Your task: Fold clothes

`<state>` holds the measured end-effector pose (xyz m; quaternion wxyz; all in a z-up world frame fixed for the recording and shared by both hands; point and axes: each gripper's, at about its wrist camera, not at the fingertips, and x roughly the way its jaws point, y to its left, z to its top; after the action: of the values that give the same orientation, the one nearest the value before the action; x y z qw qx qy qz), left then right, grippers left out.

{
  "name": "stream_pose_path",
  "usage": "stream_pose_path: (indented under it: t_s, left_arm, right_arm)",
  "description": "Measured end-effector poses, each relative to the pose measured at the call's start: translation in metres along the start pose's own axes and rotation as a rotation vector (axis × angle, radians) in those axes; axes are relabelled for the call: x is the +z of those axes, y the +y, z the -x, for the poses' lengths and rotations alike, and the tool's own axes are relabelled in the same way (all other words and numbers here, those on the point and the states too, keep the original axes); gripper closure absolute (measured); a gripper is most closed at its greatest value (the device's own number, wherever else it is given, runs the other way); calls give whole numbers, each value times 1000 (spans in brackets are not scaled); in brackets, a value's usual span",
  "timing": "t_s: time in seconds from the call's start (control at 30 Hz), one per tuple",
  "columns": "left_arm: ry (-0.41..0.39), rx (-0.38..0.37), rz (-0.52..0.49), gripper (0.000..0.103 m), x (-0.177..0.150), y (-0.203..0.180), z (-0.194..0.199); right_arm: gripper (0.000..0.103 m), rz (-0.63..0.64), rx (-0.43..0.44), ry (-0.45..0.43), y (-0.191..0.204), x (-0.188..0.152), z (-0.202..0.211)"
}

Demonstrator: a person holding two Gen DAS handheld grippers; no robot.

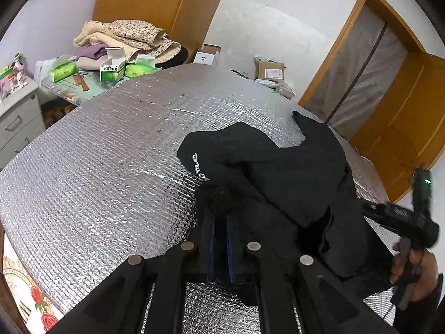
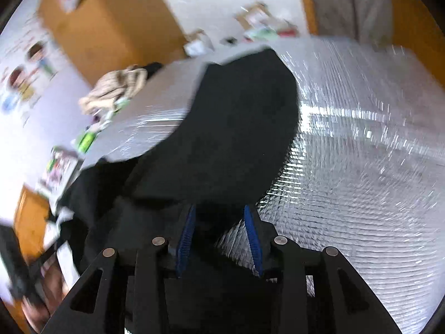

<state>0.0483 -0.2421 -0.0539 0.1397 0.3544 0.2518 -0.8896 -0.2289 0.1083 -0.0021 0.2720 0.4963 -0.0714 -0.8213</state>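
Left wrist view: a black garment point(image 1: 278, 178) is seen bunched on the silver foil mat point(image 1: 111, 153), toward the mat's 3 o'clock edge.
Left gripper point(image 1: 219, 217): the jaws are drawn nearly together and are clamped on a dark fold of the garment at its 7 o'clock corner.
Right gripper, from the left view point(image 1: 395, 214): it is held in a hand point(image 1: 414, 267) at 4 o'clock, just beside the cloth; the jaw state cannot be told there.
Right wrist view: the picture is smeared by motion. The right gripper's blue pads point(image 2: 253, 233) are stood apart; cloth lies between them, but no pinch is shown.
Garment position: in the right view it is draped from the jaws toward 12 o'clock, across the mat.
Long axis: it is judged to run from 6 to 12 o'clock in the right view, with the far end squared off.
Orientation: white lettering point(image 1: 200, 167) is turned up near 9 o'clock of the heap.
Progress: judged early. No flat, neat fold is seen; the cloth is still rumpled and layered loosely.
Left to do: spreading, squaring and the folds proper.
Background: a pile of pale clothes point(image 1: 125, 39) is noted at 11 o'clock, well apart.
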Motion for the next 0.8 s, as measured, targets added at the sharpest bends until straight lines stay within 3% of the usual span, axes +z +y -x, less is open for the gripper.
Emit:
stream_pose_path:
  t_s: [0.07, 0.2, 0.23, 0.27, 0.4, 0.63, 0.7, 0.8]
  left_arm:
    - [1, -2, 0, 95, 0, 1, 0]
    - [6, -6, -11, 95, 1, 0, -3]
    - [8, -8, -11, 95, 1, 0, -4]
    - [11, -9, -10, 95, 2, 1, -6]
    - [15, -14, -5, 95, 3, 4, -8]
    - [41, -61, -15, 95, -1, 0, -14]
    - [48, -75, -33, 95, -2, -9, -17]
    - [43, -82, -49, 95, -2, -18, -15]
  right_arm:
    - [65, -76, 14, 32, -10, 9, -21]
    - [68, -128, 37, -3, -14, 18, -30]
    - [93, -117, 39, -13, -13, 20, -30]
    - [98, -105, 41, -22, -11, 22, -30]
    - [98, -117, 57, -107, -21, 27, -10]
    - [98, -305, -87, -354, -86, 11, 81]
    - [98, -367, -125, -372, -101, -2, 92]
    - [88, -418, -201, -298, -119, -17, 92]
